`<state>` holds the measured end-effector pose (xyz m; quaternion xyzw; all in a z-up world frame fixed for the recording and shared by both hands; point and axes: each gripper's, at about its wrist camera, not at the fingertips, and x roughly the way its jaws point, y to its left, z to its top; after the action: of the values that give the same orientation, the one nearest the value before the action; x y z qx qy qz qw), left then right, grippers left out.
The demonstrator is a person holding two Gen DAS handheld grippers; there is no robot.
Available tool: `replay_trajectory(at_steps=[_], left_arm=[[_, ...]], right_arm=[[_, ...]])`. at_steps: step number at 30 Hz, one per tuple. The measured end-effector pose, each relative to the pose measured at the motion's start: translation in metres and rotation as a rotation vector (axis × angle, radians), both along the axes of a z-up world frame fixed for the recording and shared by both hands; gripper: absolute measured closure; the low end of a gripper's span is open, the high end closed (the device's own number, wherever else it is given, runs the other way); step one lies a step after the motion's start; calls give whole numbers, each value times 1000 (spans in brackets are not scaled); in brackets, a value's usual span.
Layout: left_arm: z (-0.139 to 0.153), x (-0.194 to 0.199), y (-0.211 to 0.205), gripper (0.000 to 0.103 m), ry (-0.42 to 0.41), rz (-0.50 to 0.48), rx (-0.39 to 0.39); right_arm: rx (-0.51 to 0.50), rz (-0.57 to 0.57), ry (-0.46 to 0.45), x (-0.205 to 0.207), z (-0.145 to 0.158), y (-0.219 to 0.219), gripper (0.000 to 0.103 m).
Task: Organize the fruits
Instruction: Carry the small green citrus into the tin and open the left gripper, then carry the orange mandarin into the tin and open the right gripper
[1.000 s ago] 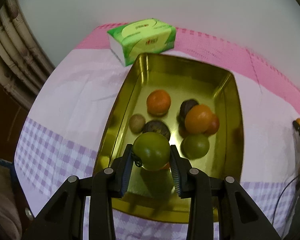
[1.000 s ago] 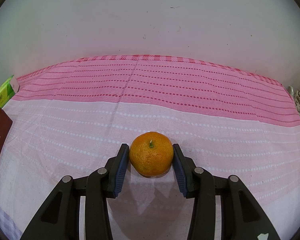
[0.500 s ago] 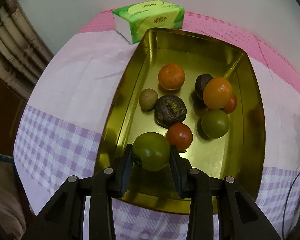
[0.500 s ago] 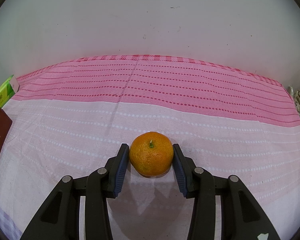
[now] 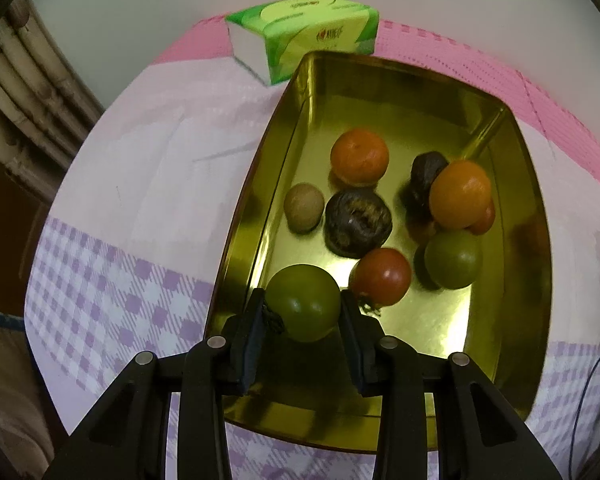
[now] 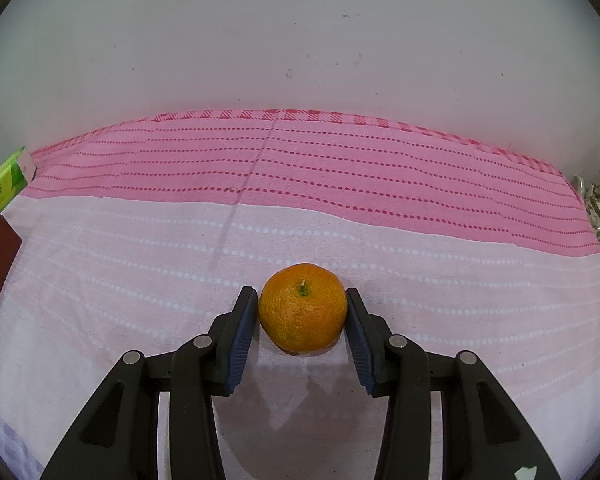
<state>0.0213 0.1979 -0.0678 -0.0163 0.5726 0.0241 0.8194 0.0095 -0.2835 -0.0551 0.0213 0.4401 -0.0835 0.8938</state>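
Pink cloth (image 6: 300, 208); left hand-held gripper (image 5: 302, 312) clamps green tomato (image 5: 303, 302); right hand-held gripper (image 6: 302, 312) brackets tangerine (image 6: 302, 307), contact unclear.

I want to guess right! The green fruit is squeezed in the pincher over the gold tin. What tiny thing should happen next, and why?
Probably lower it slightly and open the left gripper. The green tomato already sits over a bare corner of the gold tin, beside the red tomato, so letting go there should leave it with the other fruit.

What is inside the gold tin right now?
The gold tin holds two oranges, two dark wrinkled fruits, a brownish one, a red tomato, a green one; another reddish fruit is mostly hidden.
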Motion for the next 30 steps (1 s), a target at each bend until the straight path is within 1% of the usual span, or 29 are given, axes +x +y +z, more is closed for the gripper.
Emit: replay_trajectory(at_steps=[6, 9, 11, 14, 15, 18, 21, 26, 30], left_arm=[[-1, -2, -2, 65, -6, -16, 10], [-2, -4, -3, 64, -14, -22, 33], [0, -4, -3, 64, -23, -24, 40], [4, -7, -2, 60, -22, -15, 19], [6, -8, -3, 57, -29, -23, 13], [15, -14, -7, 51, -57, -39, 20], [26, -22, -13, 42, -95, -49, 58], [39, -34, -15, 40, -151, -67, 53], [47, -44, -9, 37, -183, -61, 62]], right_arm=[[-1, 3, 0, 0, 0, -1, 62], [5, -1, -1, 0, 0, -2, 63], [9, -5, 1, 0, 0, -1, 66], [12, 2, 16, 1, 1, 4, 66], [7, 11, 25, 1, 2, 7, 67], [-29, 34, 29, 0, 6, 21, 67], [-23, 50, 11, -6, 17, 35, 67], [31, 139, -44, -21, 45, 76, 67], [99, 246, -69, -34, 62, 124, 67]])
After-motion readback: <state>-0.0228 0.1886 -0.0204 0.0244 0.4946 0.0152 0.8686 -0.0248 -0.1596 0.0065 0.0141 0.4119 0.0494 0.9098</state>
